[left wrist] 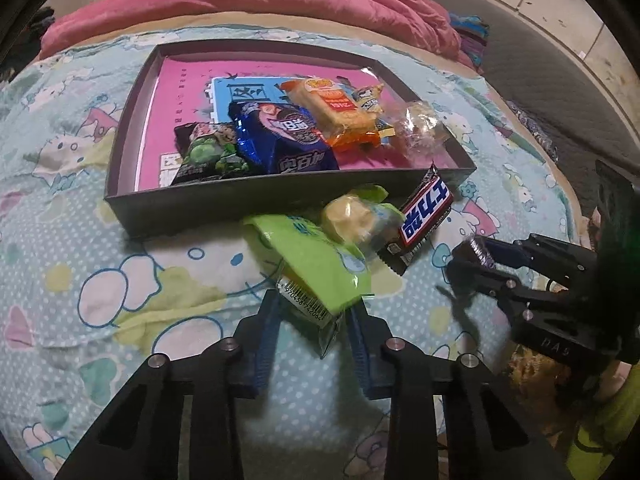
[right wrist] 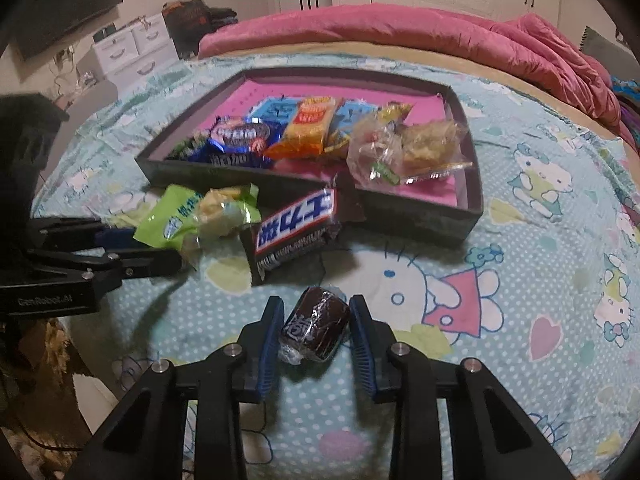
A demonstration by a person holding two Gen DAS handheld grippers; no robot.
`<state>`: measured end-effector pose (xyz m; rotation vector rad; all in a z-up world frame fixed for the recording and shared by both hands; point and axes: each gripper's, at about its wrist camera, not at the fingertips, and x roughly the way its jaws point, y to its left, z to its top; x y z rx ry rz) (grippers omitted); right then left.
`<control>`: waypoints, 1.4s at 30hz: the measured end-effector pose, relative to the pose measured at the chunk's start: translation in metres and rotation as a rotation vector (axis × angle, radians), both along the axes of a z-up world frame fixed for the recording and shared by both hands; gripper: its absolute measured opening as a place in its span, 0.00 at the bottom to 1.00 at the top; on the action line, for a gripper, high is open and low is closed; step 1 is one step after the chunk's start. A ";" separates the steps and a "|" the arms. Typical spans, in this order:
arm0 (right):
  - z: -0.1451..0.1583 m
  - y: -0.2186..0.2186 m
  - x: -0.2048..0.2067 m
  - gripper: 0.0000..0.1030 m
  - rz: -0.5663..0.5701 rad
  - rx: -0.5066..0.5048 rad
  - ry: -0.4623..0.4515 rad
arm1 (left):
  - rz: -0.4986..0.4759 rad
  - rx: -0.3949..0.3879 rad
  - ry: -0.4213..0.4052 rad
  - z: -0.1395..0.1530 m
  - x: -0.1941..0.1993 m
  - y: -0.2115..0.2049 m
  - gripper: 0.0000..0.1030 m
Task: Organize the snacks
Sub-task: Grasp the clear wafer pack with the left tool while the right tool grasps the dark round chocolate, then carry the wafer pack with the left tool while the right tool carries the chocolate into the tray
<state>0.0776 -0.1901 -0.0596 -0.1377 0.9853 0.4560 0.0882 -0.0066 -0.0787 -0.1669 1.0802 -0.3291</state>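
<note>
My left gripper (left wrist: 314, 312) is shut on the near end of a green snack packet (left wrist: 316, 264), which has a yellow cake showing at its far end. It lies on the bedsheet just in front of the dark shallow box (left wrist: 240, 200). My right gripper (right wrist: 316, 314) is shut on a small brown wrapped cake (right wrist: 316, 328), its blue pads against both sides. A chocolate bar (right wrist: 296, 224) leans on the box's front wall (right wrist: 240, 178) between the two grippers. Inside the box lie several snack packs: green, blue, orange and clear.
The bed has a cartoon-cat sheet (right wrist: 520, 280) and a bunched pink quilt (right wrist: 400, 28) behind the box. White drawers (right wrist: 132, 52) stand off the bed at the far left. The bed's edge drops away at the near left (right wrist: 92, 360).
</note>
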 end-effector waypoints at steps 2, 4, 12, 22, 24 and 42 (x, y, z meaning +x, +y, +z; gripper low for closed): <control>0.004 -0.002 0.001 0.33 -0.011 0.010 -0.013 | 0.007 0.000 0.003 0.002 -0.002 0.004 0.33; 0.007 -0.006 0.003 0.33 -0.024 0.027 -0.017 | 0.014 0.004 0.002 0.004 -0.005 0.008 0.33; 0.015 -0.020 0.007 0.33 -0.077 0.092 -0.037 | 0.126 0.002 -0.002 0.022 -0.013 0.046 0.33; 0.027 -0.035 0.014 0.33 -0.126 0.161 -0.088 | 0.238 -0.058 -0.116 0.061 -0.009 0.082 0.33; 0.030 -0.037 0.016 0.33 -0.135 0.170 -0.101 | 0.243 -0.058 -0.121 0.062 -0.003 0.081 0.33; 0.042 -0.050 0.036 0.33 -0.177 0.199 -0.171 | 0.240 -0.015 -0.112 0.054 0.038 0.063 0.33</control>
